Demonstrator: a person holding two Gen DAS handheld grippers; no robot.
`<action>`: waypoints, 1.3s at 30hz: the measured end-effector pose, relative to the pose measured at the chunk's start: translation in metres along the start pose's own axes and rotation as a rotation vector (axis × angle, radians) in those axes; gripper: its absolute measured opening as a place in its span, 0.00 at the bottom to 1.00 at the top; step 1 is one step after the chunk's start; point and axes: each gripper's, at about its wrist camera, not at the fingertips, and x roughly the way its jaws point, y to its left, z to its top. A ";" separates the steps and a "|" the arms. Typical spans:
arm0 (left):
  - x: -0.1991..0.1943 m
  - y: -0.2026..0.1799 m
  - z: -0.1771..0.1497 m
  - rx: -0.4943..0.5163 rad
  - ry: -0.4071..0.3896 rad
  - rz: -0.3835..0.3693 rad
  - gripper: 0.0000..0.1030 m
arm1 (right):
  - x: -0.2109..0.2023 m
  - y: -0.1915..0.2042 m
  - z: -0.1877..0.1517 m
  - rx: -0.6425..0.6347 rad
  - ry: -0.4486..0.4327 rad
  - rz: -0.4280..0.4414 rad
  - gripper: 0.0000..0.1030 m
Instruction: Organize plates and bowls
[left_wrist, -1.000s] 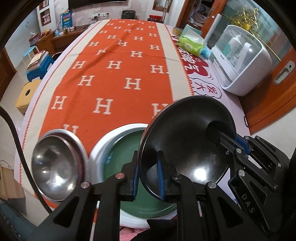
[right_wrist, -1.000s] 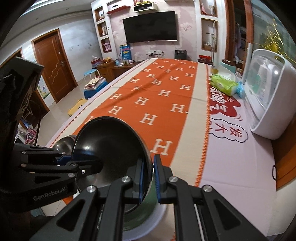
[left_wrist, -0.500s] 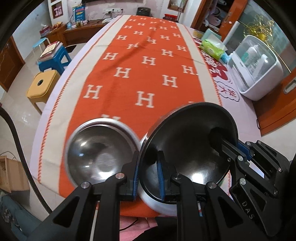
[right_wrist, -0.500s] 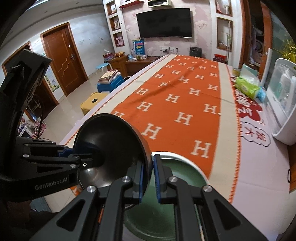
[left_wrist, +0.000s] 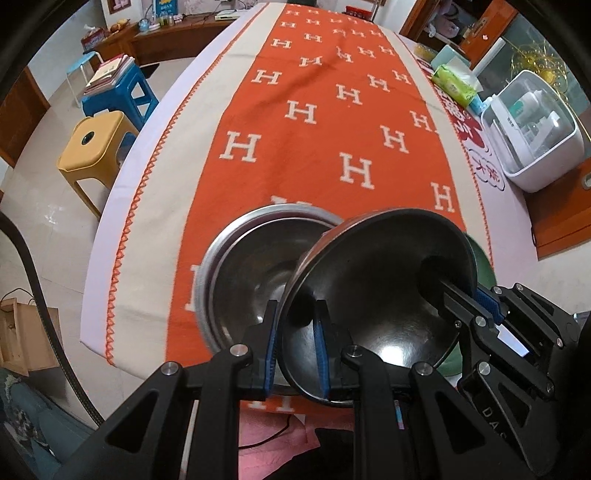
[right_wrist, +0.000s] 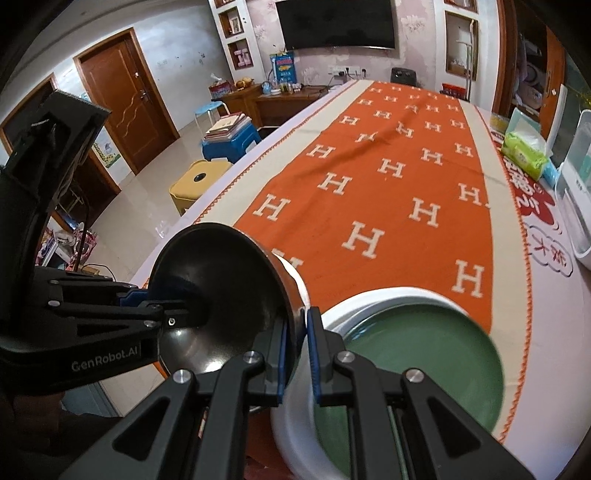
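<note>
Both my left tongs (left_wrist: 293, 343) and right tongs (right_wrist: 295, 350) stay clamped on the dark bowl (left_wrist: 376, 302), now carried from above the green plate (right_wrist: 417, 354) over the steel bowl (left_wrist: 251, 273) (nesting looks next).

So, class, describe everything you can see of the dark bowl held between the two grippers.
The dark bowl is round, shallow and glossy, metal by its look, with a thin rim and a bright glint inside. It is empty. It is held tilted above the table's near end, over a steel bowl and beside a green plate. The left gripper and the right gripper each clamp its rim, on opposite sides.
</note>
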 end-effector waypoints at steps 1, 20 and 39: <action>0.001 0.002 0.001 0.005 0.004 -0.001 0.14 | 0.002 0.003 -0.001 0.008 0.004 -0.003 0.10; 0.029 0.031 0.012 0.169 0.093 -0.026 0.16 | 0.032 0.026 -0.015 0.201 0.044 -0.054 0.13; 0.008 0.033 0.017 0.249 -0.001 -0.090 0.30 | 0.029 0.018 -0.018 0.326 0.077 -0.031 0.18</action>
